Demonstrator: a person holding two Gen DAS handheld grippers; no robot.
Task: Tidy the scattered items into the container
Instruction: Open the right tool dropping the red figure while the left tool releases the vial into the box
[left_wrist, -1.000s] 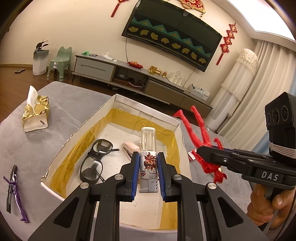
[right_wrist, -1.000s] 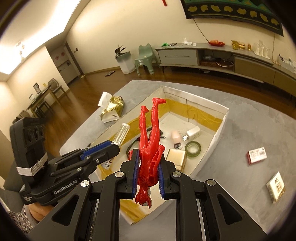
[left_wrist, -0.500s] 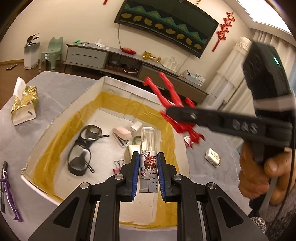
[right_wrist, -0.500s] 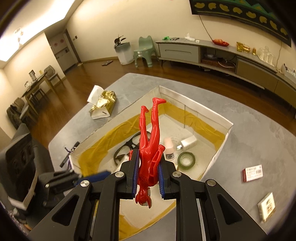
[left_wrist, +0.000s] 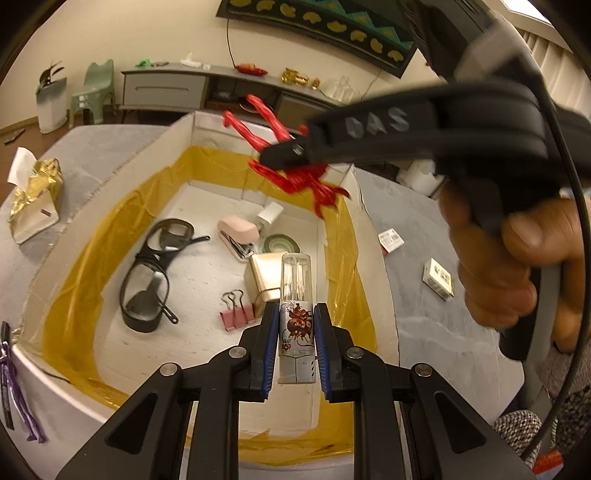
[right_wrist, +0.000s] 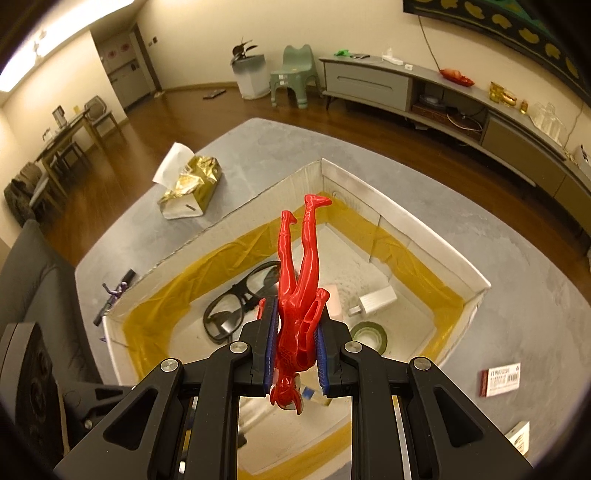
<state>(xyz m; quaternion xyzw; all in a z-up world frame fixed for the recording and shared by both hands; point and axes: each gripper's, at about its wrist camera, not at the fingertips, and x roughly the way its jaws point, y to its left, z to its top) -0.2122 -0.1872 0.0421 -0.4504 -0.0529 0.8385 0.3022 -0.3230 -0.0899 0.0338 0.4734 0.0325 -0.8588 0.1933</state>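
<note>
Left gripper (left_wrist: 295, 345) clamped on a clear-capped lighter (left_wrist: 297, 314), held above the near end of the cardboard box (left_wrist: 373, 258). Right gripper (right_wrist: 295, 350) pinching a red figure (right_wrist: 301, 280) head-down over the box, above glasses (right_wrist: 236, 306) and tape roll (right_wrist: 369, 334).

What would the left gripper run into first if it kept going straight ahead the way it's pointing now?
Probably the cream-coloured box on the container floor: it lies just beyond the tip of the lighter held in the left gripper. Depth is uncertain through the fisheye.
</note>
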